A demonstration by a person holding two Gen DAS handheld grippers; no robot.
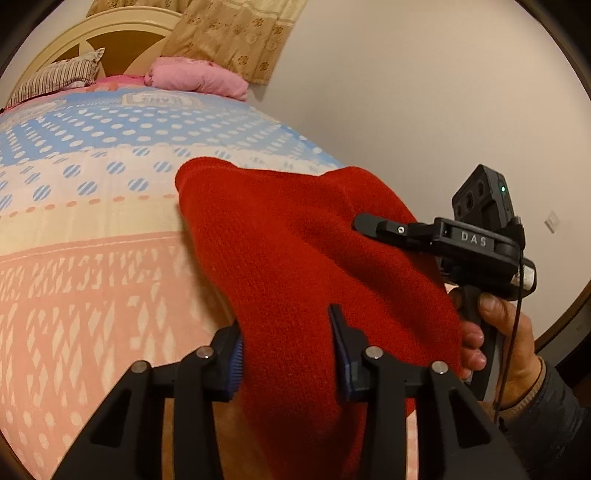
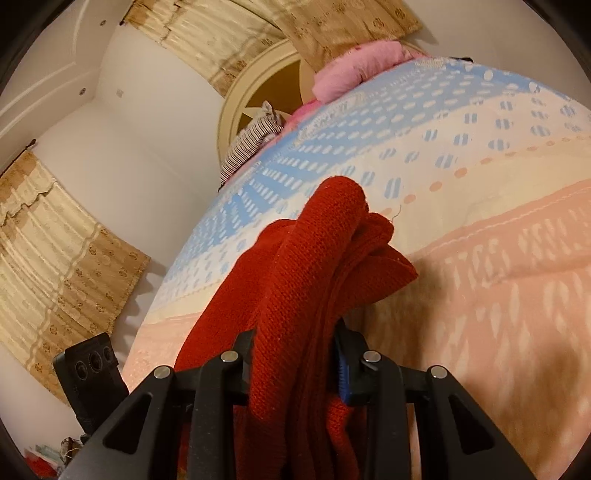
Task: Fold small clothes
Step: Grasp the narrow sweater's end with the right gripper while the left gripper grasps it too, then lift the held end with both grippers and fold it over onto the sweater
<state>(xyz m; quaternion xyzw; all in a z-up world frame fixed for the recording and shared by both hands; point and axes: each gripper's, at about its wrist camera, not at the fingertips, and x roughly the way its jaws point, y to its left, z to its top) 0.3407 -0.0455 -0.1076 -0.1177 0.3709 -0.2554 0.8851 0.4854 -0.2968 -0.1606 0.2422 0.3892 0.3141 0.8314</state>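
Note:
A red knit garment [image 1: 295, 240] hangs bunched above the patterned bedspread [image 1: 92, 258]. In the left wrist view my left gripper [image 1: 286, 325] is shut on its lower part, blue pads pressing from both sides. My right gripper [image 1: 360, 223] reaches in from the right, held by a hand [image 1: 509, 332], its fingers sunk into the cloth's upper right edge. In the right wrist view the right gripper [image 2: 295, 332] is shut on thick folds of the red garment [image 2: 306, 258], which stick out beyond the fingers and drape below them.
The bedspread [image 2: 480, 258] is pink near me, then cream, then blue with dots. A pink pillow [image 1: 195, 79] and a striped pillow [image 1: 55, 79] lie by the cream headboard [image 1: 110, 33]. Curtains [image 2: 55, 240] hang on the wall. The bed's edge meets a plain wall [image 1: 406, 110].

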